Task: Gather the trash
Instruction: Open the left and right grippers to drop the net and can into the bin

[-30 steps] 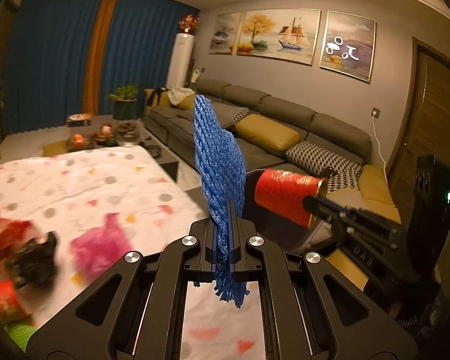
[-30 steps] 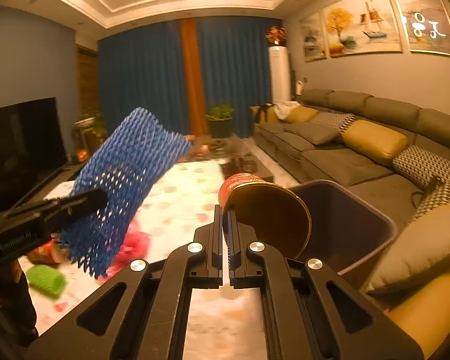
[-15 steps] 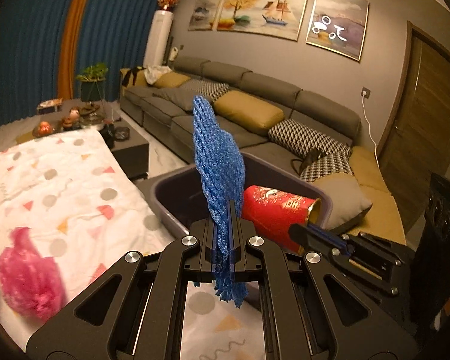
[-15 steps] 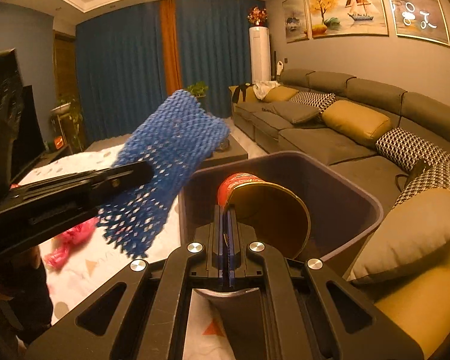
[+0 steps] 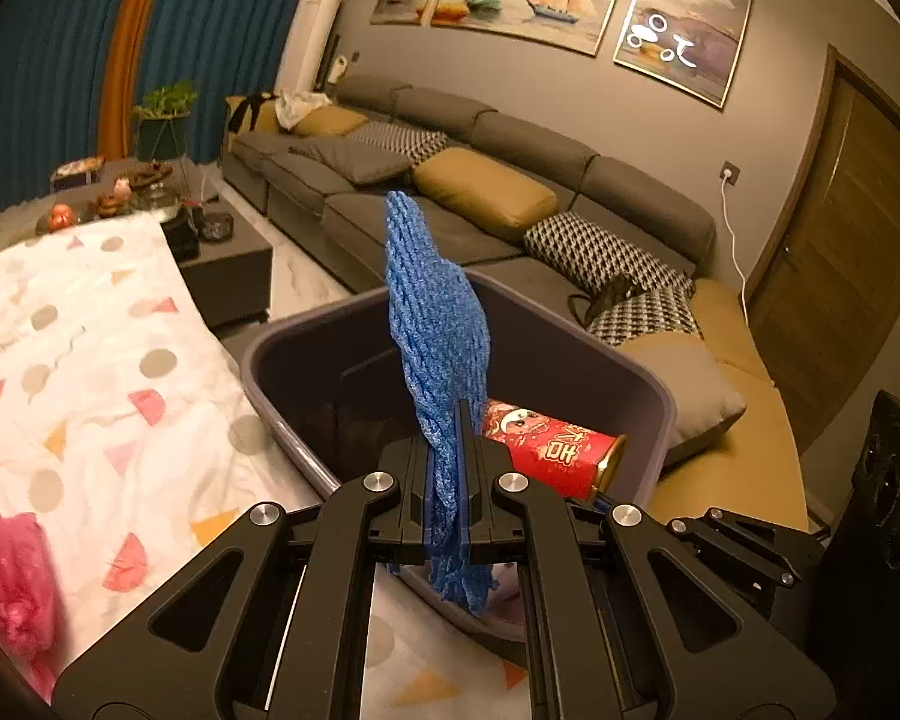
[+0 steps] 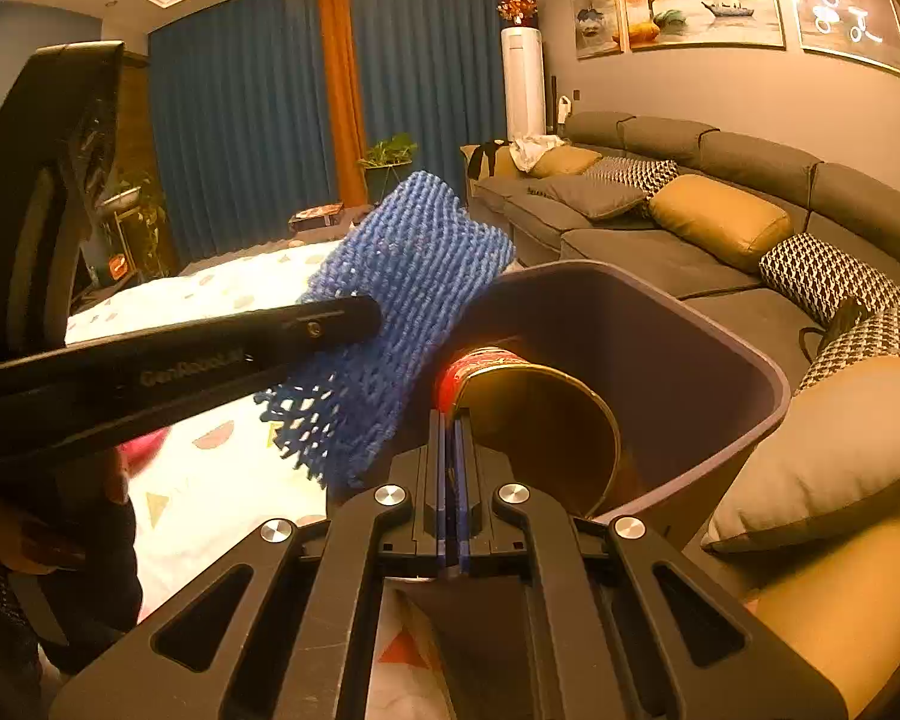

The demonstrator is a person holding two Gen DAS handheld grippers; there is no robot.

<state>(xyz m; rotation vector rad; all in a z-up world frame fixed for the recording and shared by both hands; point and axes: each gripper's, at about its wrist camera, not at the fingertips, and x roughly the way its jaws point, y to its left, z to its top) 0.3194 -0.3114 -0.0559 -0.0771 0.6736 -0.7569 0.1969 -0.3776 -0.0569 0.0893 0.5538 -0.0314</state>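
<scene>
My left gripper [image 5: 448, 420] is shut on a blue foam net sleeve [image 5: 435, 324] and holds it upright over the near rim of a dark purple bin [image 5: 642, 384]. The sleeve also shows in the right wrist view [image 6: 390, 312], pinched by the left gripper's finger [image 6: 306, 330]. My right gripper [image 6: 451, 426] is shut on the rim of a red paper cup with a gold inside [image 6: 540, 414], held on its side over the bin [image 6: 744, 348]. The cup shows in the left wrist view [image 5: 546, 450] above the bin's inside.
A table with a white patterned cloth [image 5: 90, 360] lies left of the bin, with a pink crumpled bag [image 5: 6, 576] on it. A grey sofa with cushions [image 5: 510, 198] runs behind and right. A dark coffee table [image 5: 222, 252] stands beyond.
Both grippers have moved right from over the table toward the bin. The blue sleeve and the red cup now hang over the bin's opening. Both grips are unchanged.
</scene>
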